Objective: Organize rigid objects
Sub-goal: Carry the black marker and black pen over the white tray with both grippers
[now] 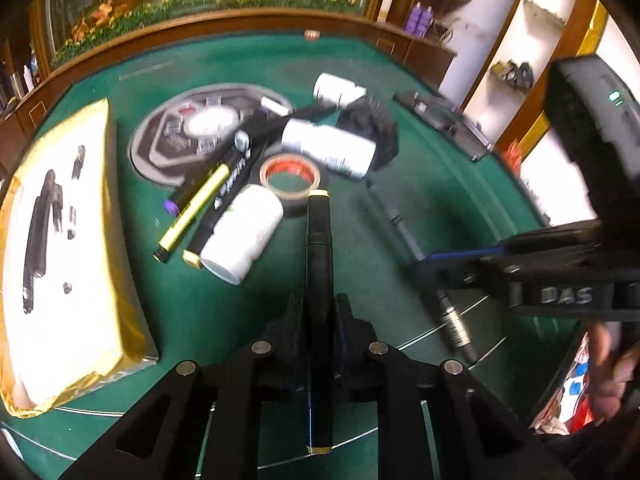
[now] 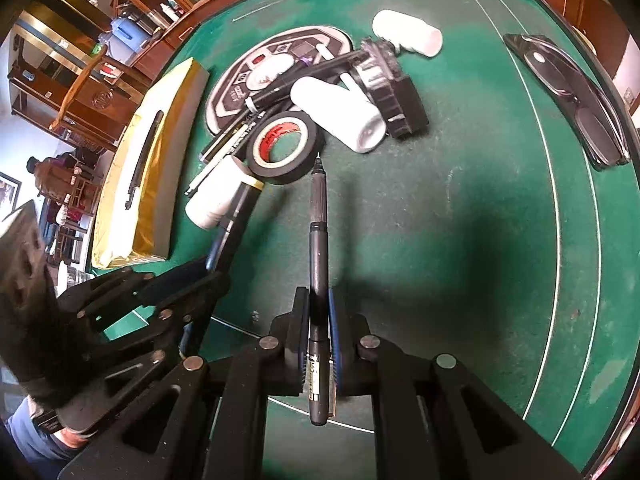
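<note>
Green felt bench (image 2: 460,240), wood-railed, with white arc lines; shelving and wooden furniture behind.

Clutter sits bunched around the round grey disc (image 1: 200,132) toward the far middle of the bench: three white bottles (image 1: 240,236), a roll of black tape with a red core (image 2: 282,148), several markers, and a black ribbed part (image 2: 394,92). A gold-edged box (image 1: 68,248) lies along the left edge, and a flat dark case (image 2: 568,96) near the far right edge.

Left tool (image 1: 318,316): jaws closed on a black marker with cream end caps (image 1: 318,248). Grip is mid-barrel, with the marker lying along the fingers, probably so it can be laid down parallel to the others. It appears lifted off the felt.

Right tool (image 2: 319,320): jaws closed on a thin black pen (image 2: 319,232), uncapped tip forward, pointing at the tape roll. Also a mid-barrel grip, label end trailing behind the pads.

Both pens are held clear of the pile, near the front middle. My read: sorting pens apart from bottles. Both views are motion-blurred.
</note>
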Demonstrator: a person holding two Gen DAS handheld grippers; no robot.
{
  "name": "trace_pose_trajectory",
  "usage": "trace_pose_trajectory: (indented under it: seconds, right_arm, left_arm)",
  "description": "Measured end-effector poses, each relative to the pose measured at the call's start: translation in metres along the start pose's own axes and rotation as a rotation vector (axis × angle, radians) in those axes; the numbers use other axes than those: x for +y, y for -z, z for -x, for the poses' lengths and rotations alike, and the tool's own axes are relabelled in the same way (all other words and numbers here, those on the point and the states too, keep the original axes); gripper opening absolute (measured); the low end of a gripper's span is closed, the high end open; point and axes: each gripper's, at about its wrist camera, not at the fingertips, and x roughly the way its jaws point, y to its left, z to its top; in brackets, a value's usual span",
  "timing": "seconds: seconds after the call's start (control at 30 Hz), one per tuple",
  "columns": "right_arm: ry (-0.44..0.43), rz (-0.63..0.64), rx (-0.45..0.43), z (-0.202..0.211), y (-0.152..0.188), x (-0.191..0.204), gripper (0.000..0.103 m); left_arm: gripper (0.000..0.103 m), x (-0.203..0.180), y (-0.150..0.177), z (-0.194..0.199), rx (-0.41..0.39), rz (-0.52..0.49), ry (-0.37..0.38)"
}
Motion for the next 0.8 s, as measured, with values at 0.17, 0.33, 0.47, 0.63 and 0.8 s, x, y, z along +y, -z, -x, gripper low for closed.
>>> trace_pose_trajectory:
  seconds: [0.17,0.33,0.47,0.63,0.8]
  right_arm:
    - [-0.016,0.039,-0.020,0.004,-0.003,0.014,0.009]
    - [-0.035,0.075,-0.025,0.007,-0.009,0.031,0.009]
    - [-0.051,0.104,-0.019,0.008,-0.015,0.047,0.009]
    - [-0.078,0.143,0.000,0.006,-0.025,0.076,0.009]
    - [-0.106,0.197,0.010,0.006,-0.035,0.112,0.009]
  left_arm:
    - [0.014,0.012,-0.006,0.018,-0.047,0.046,-0.011]
    - [0.014,0.032,-0.010,0.033,-0.081,0.103,-0.031]
    - [0.014,0.053,-0.008,0.047,-0.114,0.157,-0.046]
    - [0.015,0.087,-0.003,0.069,-0.165,0.238,-0.068]
    - [0.015,0.122,0.004,0.086,-0.201,0.316,-0.092]
